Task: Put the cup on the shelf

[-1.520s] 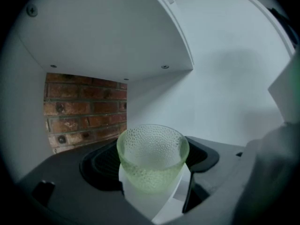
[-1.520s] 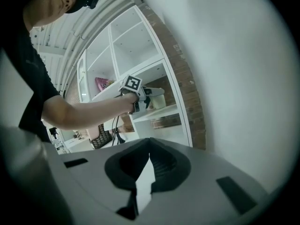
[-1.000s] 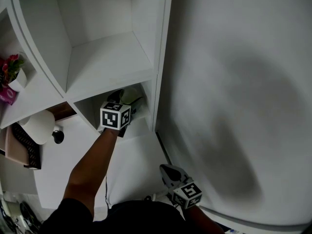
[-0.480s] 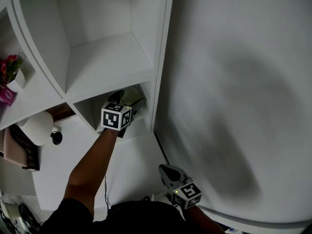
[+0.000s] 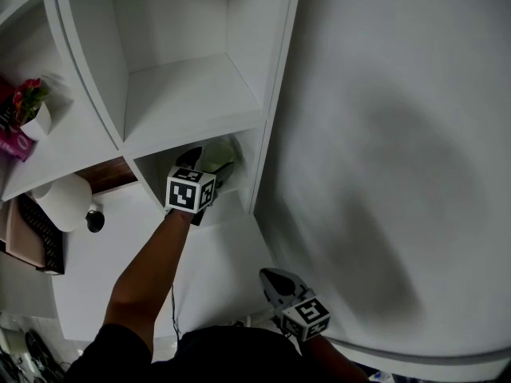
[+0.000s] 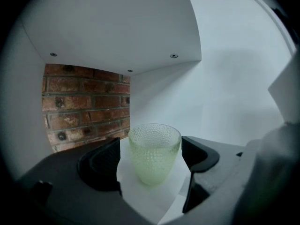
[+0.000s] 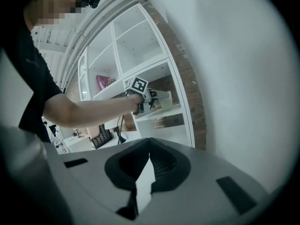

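A pale green dimpled glass cup stands upright on the white floor of the shelf's lower compartment, in front of a brick back wall. My left gripper is open around it. A thin strip of shelf shows between the left jaw and the cup, and the right jaw is very close to the glass. From the head view, the left gripper reaches into that compartment, with the cup just past its marker cube. My right gripper hangs low near my body, shut and empty, its jaws meeting at the tips.
The white shelf unit has larger bare compartments above. Its upright side panel stands just right of the cup's compartment, beside a plain white wall. At left sit a flower pot, a white round object and a dark mesh item.
The head view has shifted slightly, so the shelf sits a little further right. The left gripper stays in the compartment with the cup, and the right gripper has barely moved.
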